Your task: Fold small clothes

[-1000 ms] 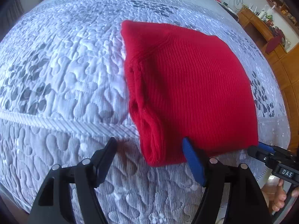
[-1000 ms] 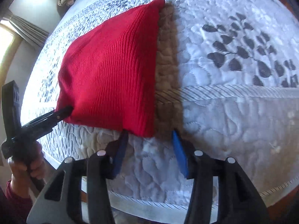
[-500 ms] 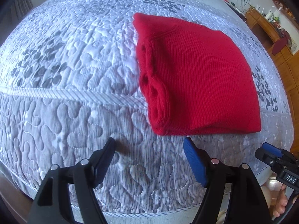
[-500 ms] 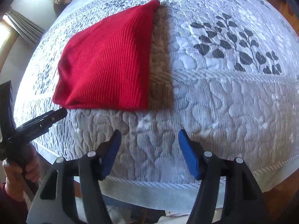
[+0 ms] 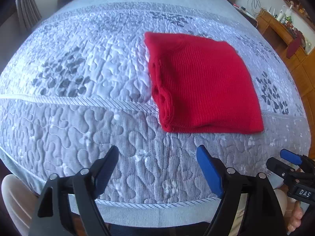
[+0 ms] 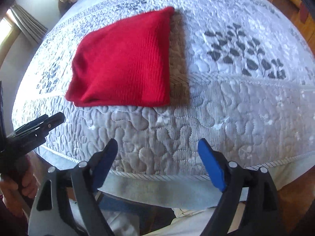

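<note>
Left wrist view: left gripper (image 5: pixel 157 158) has its jaws spread wide, just been opening, nothing between them, only quilted bedspread (image 5: pixel 78 90) under the gap. Red knit garment (image 5: pixel 202 86) lies folded flat on the bedspread beyond the fingertips, apart from them, layered folded edge facing left. Right gripper (image 5: pixel 283 160) pokes in at lower right, blue pad on one finger; white label on its body reads "DAS". Hand (image 5: pixel 293 214) below it, partly cut off. Wooden cabinet (image 5: pixel 295 45) with bottles on top at far right, no readable labels.

Right wrist view: right gripper (image 6: pixel 157 151) also stands wide apart, jaws just been opening, empty. Garment (image 6: pixel 124 63) sits up-left of it, well clear, casting a brown shadow on its right side. Left gripper (image 6: pixel 57 118) enters from the left near the garment's lower-left corner, not touching it. No writing visible in this view.
</note>
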